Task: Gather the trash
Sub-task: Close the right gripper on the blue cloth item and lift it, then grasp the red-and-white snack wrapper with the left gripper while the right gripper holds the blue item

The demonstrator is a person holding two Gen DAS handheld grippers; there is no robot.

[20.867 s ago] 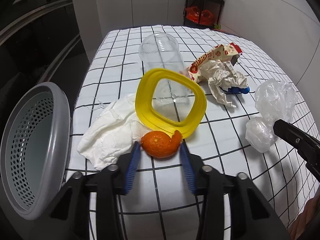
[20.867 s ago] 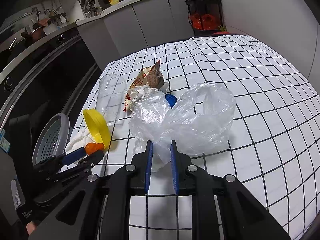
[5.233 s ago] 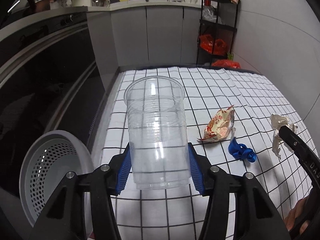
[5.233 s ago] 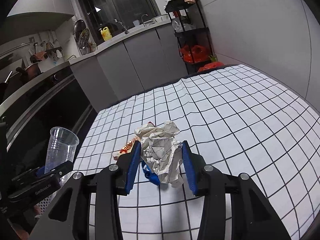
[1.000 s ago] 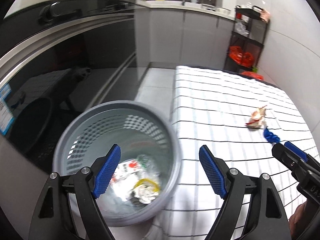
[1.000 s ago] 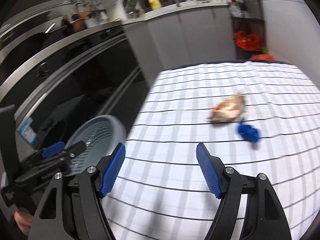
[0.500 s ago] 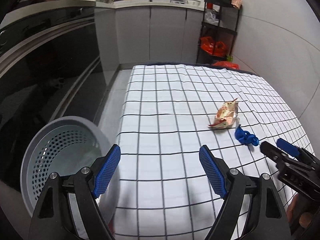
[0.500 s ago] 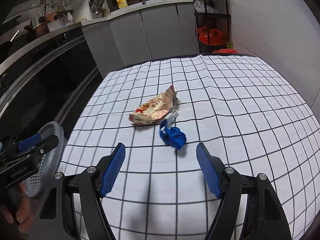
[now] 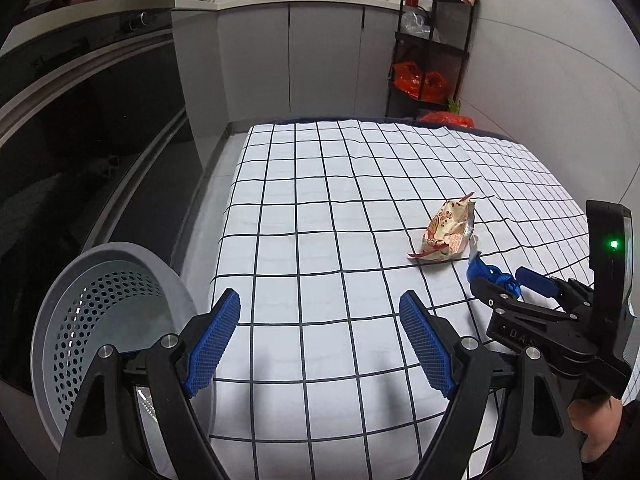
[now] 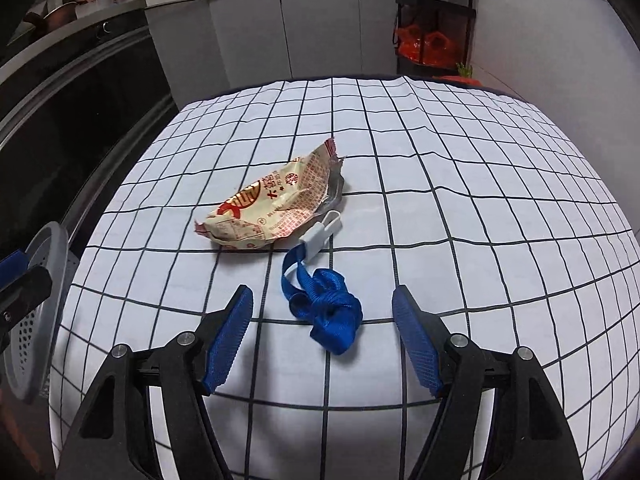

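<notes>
With our left gripper (image 9: pixel 320 340) swung back from the bin (image 9: pixel 108 320) and both sets of tongs apart and empty, our right gripper (image 10: pixel 322 340) had dropped over the blue strap (image 10: pixel 326 312), beside the wrapper (image 10: pixel 276 212) mid-table (image 10: pixel 480 200), leaving two pieces.

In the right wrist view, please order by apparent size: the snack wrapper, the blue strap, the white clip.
1. snack wrapper, largest.
2. blue strap, bunched; it lies nearer the camera, so this gap is less sure.
3. white clip, clearly smallest.

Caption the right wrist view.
Open right gripper over a blue strap beside a snack wrapper on the checked tablecloth.
</notes>
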